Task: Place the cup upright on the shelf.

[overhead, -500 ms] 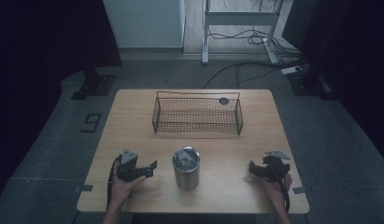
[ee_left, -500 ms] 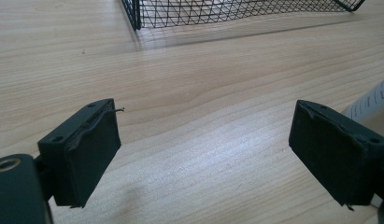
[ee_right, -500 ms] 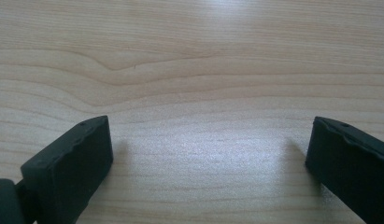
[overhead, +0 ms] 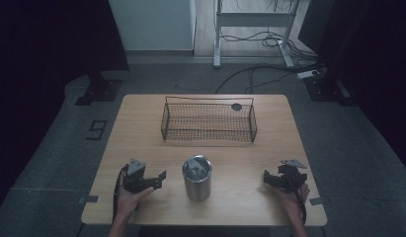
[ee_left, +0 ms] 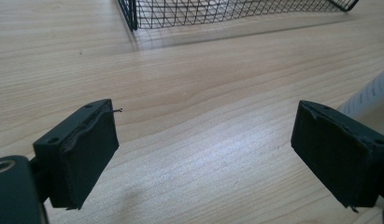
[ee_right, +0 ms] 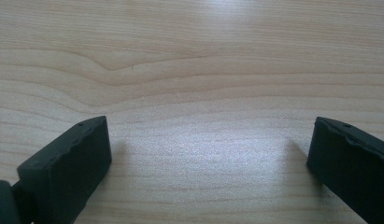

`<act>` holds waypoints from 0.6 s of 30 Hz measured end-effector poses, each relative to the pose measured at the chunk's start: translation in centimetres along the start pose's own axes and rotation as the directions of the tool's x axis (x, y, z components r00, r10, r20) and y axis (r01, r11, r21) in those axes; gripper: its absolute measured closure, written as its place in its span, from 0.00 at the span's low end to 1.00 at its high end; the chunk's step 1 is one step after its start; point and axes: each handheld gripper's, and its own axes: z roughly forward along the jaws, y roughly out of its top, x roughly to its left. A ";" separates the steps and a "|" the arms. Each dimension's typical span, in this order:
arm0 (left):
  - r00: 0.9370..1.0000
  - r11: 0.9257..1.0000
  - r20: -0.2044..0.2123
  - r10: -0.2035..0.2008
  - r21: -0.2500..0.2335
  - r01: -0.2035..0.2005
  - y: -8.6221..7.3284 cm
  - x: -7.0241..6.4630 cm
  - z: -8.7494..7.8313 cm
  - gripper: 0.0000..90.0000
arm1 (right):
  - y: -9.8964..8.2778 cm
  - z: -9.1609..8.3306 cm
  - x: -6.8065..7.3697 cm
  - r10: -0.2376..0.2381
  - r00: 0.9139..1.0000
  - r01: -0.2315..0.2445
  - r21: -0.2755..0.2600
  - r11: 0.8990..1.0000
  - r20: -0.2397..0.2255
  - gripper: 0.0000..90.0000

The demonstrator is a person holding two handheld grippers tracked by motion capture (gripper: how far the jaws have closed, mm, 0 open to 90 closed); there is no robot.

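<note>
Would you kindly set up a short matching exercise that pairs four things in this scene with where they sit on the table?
Things:
1. wire basket
2. metal cup
3. left tool
4. right tool

Places:
A. near edge, at the person's right side
B. near the front, midway between the two hands
C. far half of the table, centred
D. near edge, at the person's left side

Pairs: 1-C, 2-B, 3-D, 4-A
</note>
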 end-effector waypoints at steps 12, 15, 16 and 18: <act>1.000 1.000 0.006 0.001 -0.020 0.000 0.1 -0.2 -0.4 0.09 | 0.0 0.0 -0.1 0.013 1.000 -0.013 -0.001 1.000 0.014 0.00; 1.000 1.000 0.003 0.005 -0.022 -0.005 0.1 -0.2 -0.4 0.09 | 0.0 0.0 -0.1 0.014 1.000 -0.014 -0.001 1.000 0.015 0.00; 1.000 1.000 0.003 0.006 -0.024 -0.006 0.1 -0.2 -0.5 0.10 | 0.0 0.0 -0.1 0.016 1.000 -0.016 -0.002 1.000 0.017 0.00; 1.000 1.000 -0.001 0.014 -0.026 -0.014 0.1 -0.3 -0.6 0.10 | 0.0 0.0 -0.1 0.019 1.000 -0.019 -0.002 1.000 0.020 0.00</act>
